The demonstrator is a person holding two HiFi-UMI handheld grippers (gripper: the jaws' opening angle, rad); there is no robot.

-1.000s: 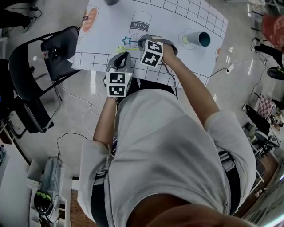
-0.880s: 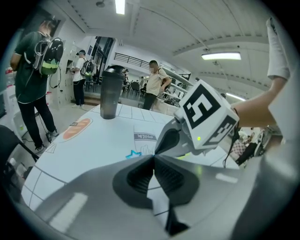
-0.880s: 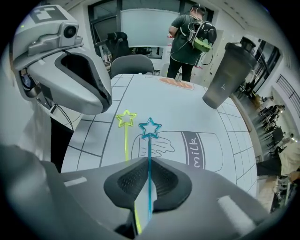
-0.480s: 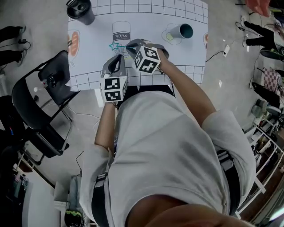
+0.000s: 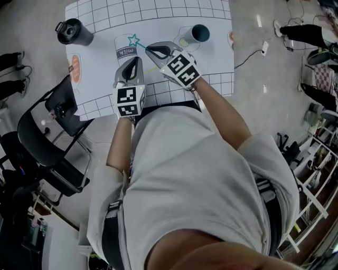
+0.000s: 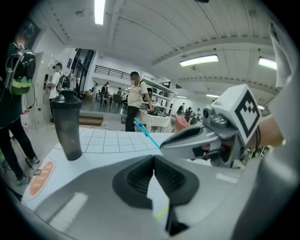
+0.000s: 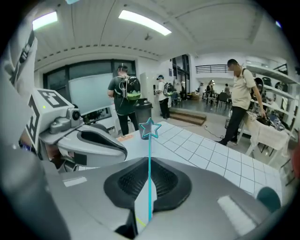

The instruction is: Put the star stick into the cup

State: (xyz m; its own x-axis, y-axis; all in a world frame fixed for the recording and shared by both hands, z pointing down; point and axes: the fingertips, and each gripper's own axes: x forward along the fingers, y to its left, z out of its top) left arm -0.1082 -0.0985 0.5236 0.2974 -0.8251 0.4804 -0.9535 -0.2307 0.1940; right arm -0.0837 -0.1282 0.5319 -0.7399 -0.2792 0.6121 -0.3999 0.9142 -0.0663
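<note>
My right gripper is shut on the thin teal shaft of the star stick, its jaws having just been closing on it. In the right gripper view the stick runs straight out from the pads, and its outlined star stands above the mat. The teal cup lies on its side at the mat's far right, apart from both grippers, and shows at the lower right of the right gripper view. My left gripper hovers just left of the right one, its pads together with nothing between them.
A dark shaker bottle stands at the mat's far left corner. The white gridded mat carries a printed milk carton. A yellow-green stick lies on the mat under my left gripper. A black chair stands left of the table.
My right gripper has lifted the star stick off the mat and rolled, so the star now points up and away. My left gripper has moved forward over the mat.
</note>
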